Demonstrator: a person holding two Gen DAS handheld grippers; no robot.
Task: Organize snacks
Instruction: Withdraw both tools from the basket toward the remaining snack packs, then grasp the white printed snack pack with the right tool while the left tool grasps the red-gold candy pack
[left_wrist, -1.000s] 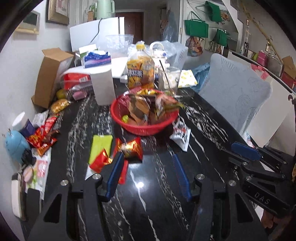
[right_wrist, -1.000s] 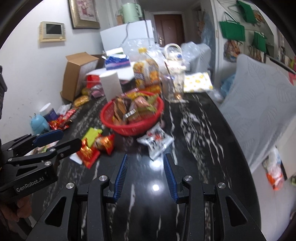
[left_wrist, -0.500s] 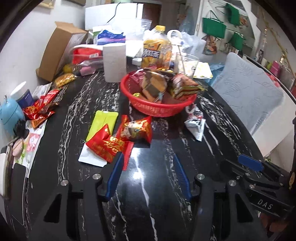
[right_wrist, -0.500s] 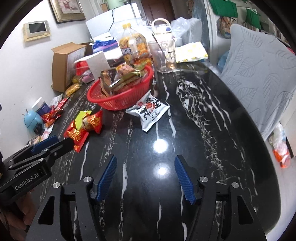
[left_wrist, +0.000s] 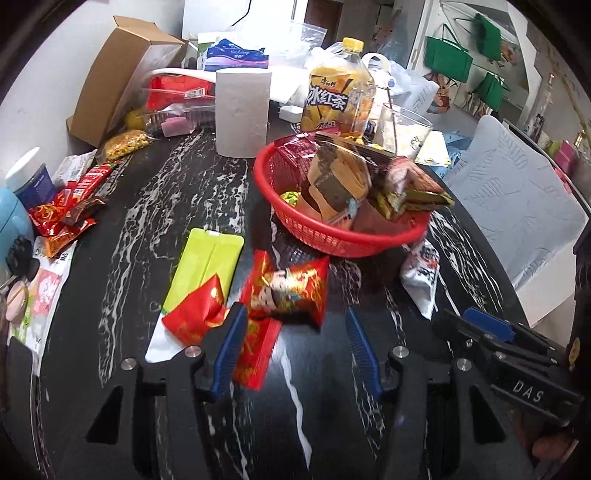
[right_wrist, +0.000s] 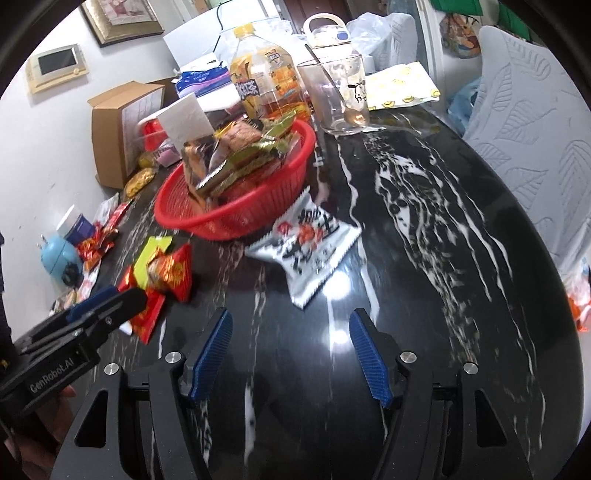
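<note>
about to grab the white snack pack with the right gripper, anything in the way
Nothing visible. The right gripper is open and empty, with only bare black tabletop between it and the white snack pack, which lies just in front of the red basket.

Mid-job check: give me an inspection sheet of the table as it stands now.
Surface: black white-veined marble table, glossy.
Job's things: red plastic mesh basket heaped with snacks; white snack packet beside it; red foil packets and yellow-green pouch loose.
Clutter: white paper roll, iced-tea bottle, glass with spoon, cardboard box.
Grippers: left tongs open, empty; right tongs open, empty.
Cables: nothing seen on the table.
Surroundings: grey cushioned chair.
</note>
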